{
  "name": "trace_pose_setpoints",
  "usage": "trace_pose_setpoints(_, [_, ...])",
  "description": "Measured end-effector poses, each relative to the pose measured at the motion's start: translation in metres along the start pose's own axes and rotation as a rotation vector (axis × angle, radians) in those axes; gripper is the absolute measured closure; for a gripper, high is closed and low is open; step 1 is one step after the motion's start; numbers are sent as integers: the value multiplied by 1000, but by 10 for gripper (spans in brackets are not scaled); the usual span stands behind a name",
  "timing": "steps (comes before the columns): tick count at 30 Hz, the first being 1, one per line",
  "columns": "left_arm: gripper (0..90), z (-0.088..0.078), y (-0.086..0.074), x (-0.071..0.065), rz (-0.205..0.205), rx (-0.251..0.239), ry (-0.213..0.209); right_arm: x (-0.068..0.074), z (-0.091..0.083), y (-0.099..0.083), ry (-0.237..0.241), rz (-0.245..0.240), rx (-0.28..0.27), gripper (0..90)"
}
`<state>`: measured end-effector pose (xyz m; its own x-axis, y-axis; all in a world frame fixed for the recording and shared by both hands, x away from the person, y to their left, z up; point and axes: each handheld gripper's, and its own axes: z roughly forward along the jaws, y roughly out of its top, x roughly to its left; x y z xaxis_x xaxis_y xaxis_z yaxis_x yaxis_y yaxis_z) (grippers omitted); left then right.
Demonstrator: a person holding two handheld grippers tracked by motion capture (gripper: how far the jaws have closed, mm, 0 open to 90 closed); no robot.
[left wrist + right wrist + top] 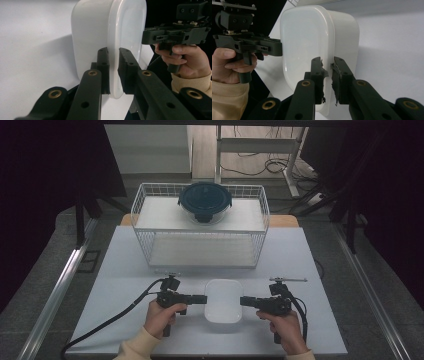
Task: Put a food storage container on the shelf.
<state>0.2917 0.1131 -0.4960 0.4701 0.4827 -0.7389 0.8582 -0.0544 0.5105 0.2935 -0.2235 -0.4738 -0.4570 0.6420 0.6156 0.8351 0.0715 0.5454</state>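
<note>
Both my hands sit low in the high view, left gripper (pixel 202 298) and right gripper (pixel 243 301) flanking the white lidded container (pixel 223 300) on the table (pixel 125 270). Left gripper view: jaws pinch its lid rim (pixel 113 72). Right gripper view: jaws clamp the opposite rim (pixel 329 62).

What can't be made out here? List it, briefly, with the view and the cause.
- Contents of the white lidded plastic box: hidden by its opaque lid and walls in all three views.
- Contents of the round dark-lidded clear container in the white wire basket: high view, covered by the lid, too small.
- Box rim where the left gripper and right gripper clamp: covered by their jaws.
</note>
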Motion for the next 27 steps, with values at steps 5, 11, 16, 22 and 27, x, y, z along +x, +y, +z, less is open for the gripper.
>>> trace_pose_setpoints(5, [803,-6,1,-5,21,-13,-13,5,-3,1,10,-24,-14,797])
trace_pose_setpoints(11, [805,-15,2,-13,44,-30,-25,13,-7,3,21,-52,-35,796])
trace_pose_setpoints(16, [807,-27,1,-22,76,-50,-23,22,-10,4,28,-76,-47,795])
trace_pose_setpoints(22, [816,-43,5,-38,126,-84,-17,34,-12,11,31,-103,-59,788])
trace_pose_setpoints(27, [821,-62,10,-48,170,-99,-28,49,-14,20,50,-138,-75,783])
